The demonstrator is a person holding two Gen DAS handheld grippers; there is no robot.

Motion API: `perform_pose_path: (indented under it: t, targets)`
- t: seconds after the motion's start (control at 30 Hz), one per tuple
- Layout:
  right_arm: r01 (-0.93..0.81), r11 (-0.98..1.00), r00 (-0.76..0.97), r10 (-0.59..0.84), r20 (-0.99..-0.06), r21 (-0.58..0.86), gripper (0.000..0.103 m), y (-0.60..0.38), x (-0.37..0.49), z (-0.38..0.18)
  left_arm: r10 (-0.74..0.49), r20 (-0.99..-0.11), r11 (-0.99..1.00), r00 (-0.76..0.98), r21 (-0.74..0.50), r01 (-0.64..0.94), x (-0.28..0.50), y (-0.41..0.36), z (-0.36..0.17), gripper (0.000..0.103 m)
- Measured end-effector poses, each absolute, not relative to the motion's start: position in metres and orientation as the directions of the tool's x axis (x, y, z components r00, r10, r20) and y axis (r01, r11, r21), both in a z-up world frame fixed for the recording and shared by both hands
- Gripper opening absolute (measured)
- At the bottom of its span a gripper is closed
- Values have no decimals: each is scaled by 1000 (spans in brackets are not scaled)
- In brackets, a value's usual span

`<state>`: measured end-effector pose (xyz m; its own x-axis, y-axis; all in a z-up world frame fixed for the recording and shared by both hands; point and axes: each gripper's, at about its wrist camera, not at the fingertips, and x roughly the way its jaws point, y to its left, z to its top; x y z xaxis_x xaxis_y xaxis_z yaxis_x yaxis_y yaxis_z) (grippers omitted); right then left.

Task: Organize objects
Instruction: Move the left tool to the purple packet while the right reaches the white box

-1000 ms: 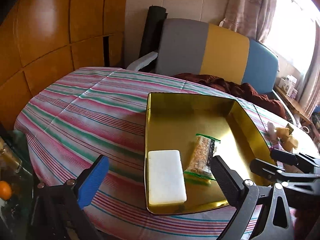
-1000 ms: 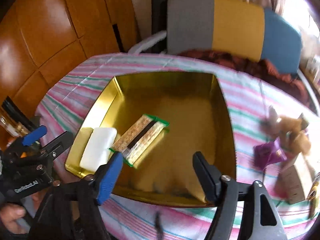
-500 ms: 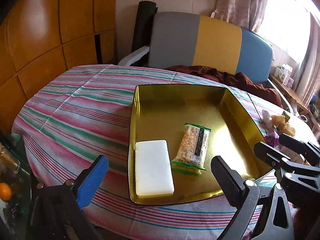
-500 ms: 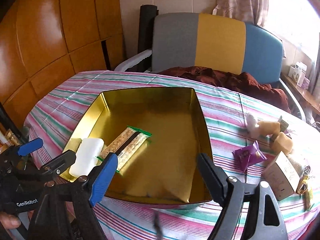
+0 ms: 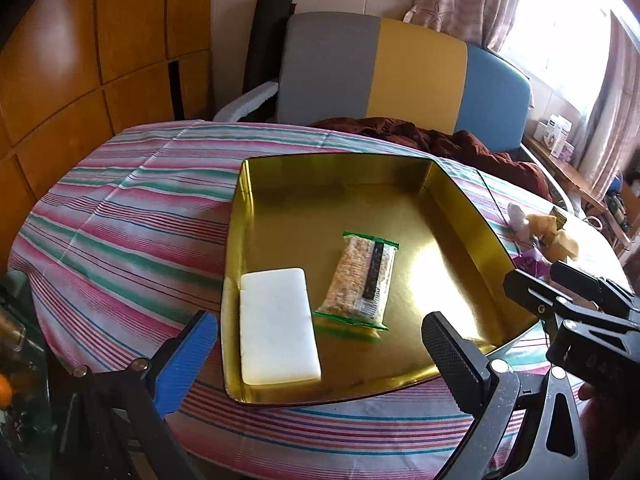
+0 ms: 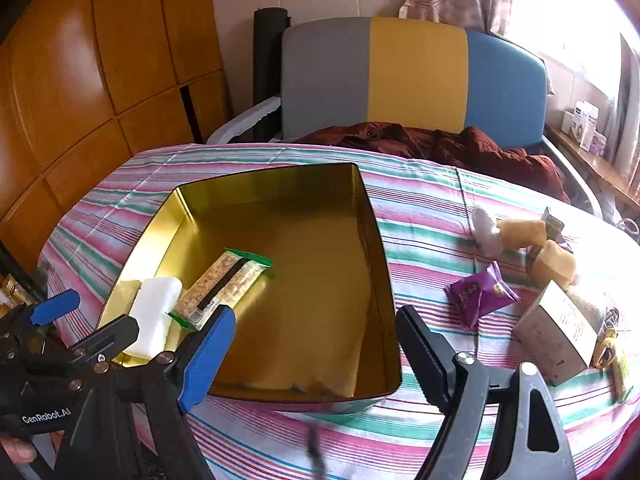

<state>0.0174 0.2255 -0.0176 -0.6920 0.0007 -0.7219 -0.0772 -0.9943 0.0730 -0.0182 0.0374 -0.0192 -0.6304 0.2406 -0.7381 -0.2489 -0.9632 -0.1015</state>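
Observation:
A gold tin tray (image 5: 464, 220) (image 6: 372, 240) sits on the striped tablecloth. In it lie a white block (image 5: 278, 324) (image 6: 154, 310) and a green-edged cereal bar (image 5: 362, 280) (image 6: 224, 286). My left gripper (image 5: 316, 356) is open and empty, held back from the tray's near edge; it also shows in the right wrist view (image 6: 86, 318). My right gripper (image 6: 316, 356) is open and empty over the tray's near right corner; it also shows in the left wrist view (image 5: 560, 284). Loose items lie right of the tray: a purple packet (image 6: 480, 294), a brown box (image 6: 556, 338), yellow wrapped pieces (image 6: 554, 262).
A grey, yellow and blue seat back (image 6: 412, 76) with a dark red cloth (image 6: 440, 144) stands behind the table. Wooden panels (image 5: 80, 60) cover the left wall. A glass side table (image 5: 16, 360) stands at lower left. A small yellow packet (image 6: 612, 356) lies by the table's right edge.
Both grippers have pulled back and up from the tray, so more of the table shows. The right gripper has swung right, bringing the loose items into fuller view. Tray contents have not moved.

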Motion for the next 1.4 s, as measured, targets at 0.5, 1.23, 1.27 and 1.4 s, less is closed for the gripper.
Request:
perform_pose_path:
  t: [0.5, 1.23, 1.27, 1.4]
  targets:
    - [-268, -956, -661, 94, -744, 117, 84, 309, 33, -27, 322, -738, -920, -593, -98, -378, -21, 74, -12, 103]
    - [-234, -971, -415, 145, -898, -48, 84, 460, 26, -53, 511, -754, -675, -412, -54, -736, -19, 209, 6, 103]
    - [-227, -973, -408, 139, -902, -47, 84, 462, 23, -57, 510, -759, -665, -404, -49, -745, -19, 214, 6, 103]
    - [-178, -984, -385, 74, -920, -4, 83, 463, 16, -72, 518, -772, -603, -368, -24, -798, -16, 237, 4, 103]
